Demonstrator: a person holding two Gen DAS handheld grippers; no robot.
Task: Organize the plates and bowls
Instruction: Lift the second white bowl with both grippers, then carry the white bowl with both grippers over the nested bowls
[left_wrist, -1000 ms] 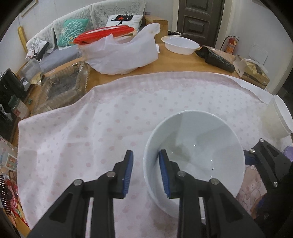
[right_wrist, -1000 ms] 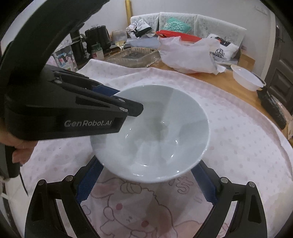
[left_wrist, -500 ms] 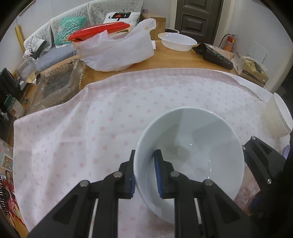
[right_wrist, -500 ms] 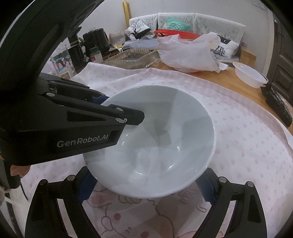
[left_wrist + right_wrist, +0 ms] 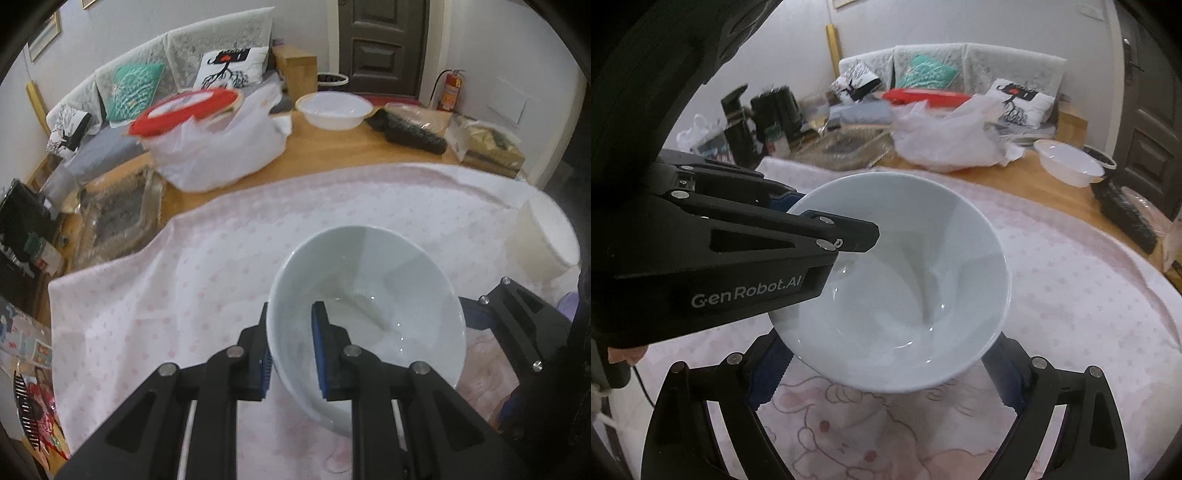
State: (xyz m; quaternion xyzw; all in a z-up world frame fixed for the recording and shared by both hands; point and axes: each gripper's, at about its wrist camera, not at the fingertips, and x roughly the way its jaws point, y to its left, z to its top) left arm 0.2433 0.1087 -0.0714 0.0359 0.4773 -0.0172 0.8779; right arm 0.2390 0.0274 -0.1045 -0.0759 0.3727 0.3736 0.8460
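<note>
Since a second ago your left gripper point(image 5: 293, 349) has closed onto the bowl point(image 5: 369, 306) rim and tipped it up off the cloth point(image 5: 184, 280).
One blue pad sits inside the bowl, the other outside its near-left wall. Your right gripper point(image 5: 886, 373) stays spread wide, fingers either side of the bowl's underside, apparently not clamping it.

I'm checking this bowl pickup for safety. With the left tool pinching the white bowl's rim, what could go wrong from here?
1. The left tool holds the white bowl by one rim edge only; the tilted, glossy bowl could slip out or swing.
2. The open right tool sits right under the bowl; the two could knock together.
3. If dropped, the bowl might land on the pink tablecloth and roll.
</note>
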